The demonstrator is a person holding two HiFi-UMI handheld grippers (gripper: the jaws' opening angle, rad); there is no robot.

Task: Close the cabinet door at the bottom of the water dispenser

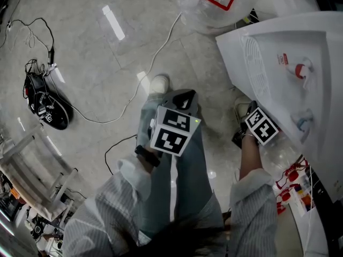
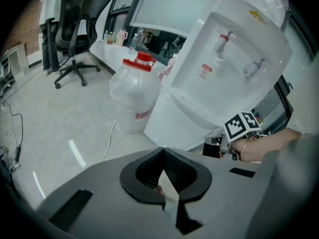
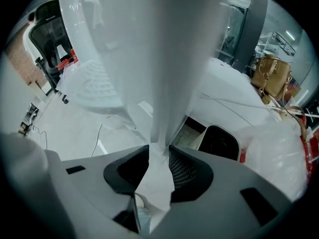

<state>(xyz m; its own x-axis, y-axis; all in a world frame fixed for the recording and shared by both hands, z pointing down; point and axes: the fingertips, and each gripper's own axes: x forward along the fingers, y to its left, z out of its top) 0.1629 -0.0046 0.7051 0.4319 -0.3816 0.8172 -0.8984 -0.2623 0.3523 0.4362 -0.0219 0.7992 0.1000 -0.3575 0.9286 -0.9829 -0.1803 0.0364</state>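
The white water dispenser (image 1: 300, 47) stands at the right, its two taps (image 2: 224, 39) facing the left gripper view. Its white cabinet door (image 3: 164, 59) rises edge-on through the right gripper view, with the dark cabinet opening (image 3: 219, 141) behind it. My right gripper (image 3: 159, 151) points steeply down and is shut on the door's edge, which fills the gap between the pads. In the head view the right gripper (image 1: 241, 137) sits low beside the dispenser's base. My left gripper (image 2: 163, 151) hangs over the person's legs, shut, its tips touching with nothing between them.
A large water bottle with a red cap (image 2: 134, 96) stands on the floor left of the dispenser. Cables (image 1: 123, 106) trail over the tiled floor, with a black device (image 1: 45, 103) and a white rack (image 1: 32, 170) at the left. An office chair (image 2: 75, 24) and a brown handbag (image 3: 274, 76) stand further off.
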